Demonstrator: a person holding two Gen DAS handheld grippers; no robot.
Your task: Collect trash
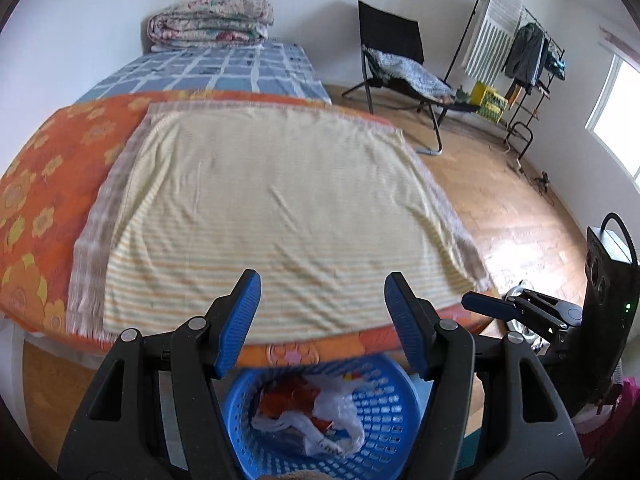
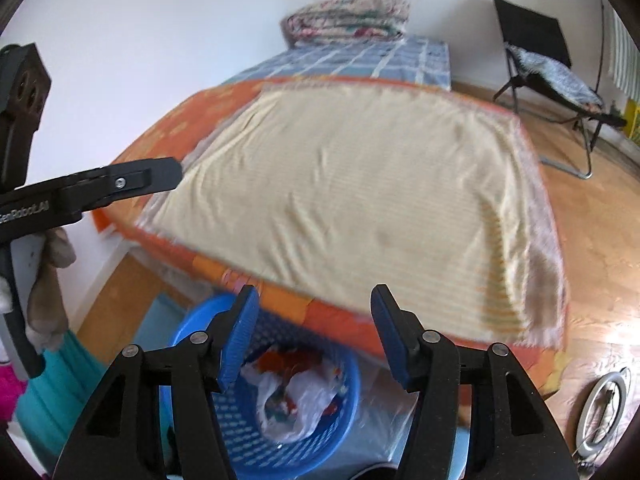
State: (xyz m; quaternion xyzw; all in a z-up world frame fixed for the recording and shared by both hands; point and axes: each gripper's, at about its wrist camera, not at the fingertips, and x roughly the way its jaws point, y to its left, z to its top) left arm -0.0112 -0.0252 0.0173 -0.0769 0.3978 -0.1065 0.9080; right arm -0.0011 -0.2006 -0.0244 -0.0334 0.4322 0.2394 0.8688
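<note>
**A:** Both claws are over the foot of the bed here. The left gripper (image 1: 322, 300) has its blue pads spread and nothing between them.

**B:** Same on the other side. The right gripper (image 2: 314, 312) is released too, jaws apart, no load. From its own camera you can see straight between the fingers down into the blue basket (image 2: 224, 420).

**A:** And that's where the trash is: a crumpled white plastic bag (image 1: 332, 412) and some orange and red wrappers (image 1: 288, 394), all lying inside the basket on the floor, just under the bed's edge.

**B:** Handy spot for it, I'd say. Anything lifted off the striped cloth (image 1: 256, 200) can drop straight down.

**A:** The cloth looks bare from here, only wrinkles. The orange flowered sheet (image 1: 36, 184) beside it shows nothing loose either.

**B:** So my guess is the collecting is about done, and the empty claws fit that.
</note>
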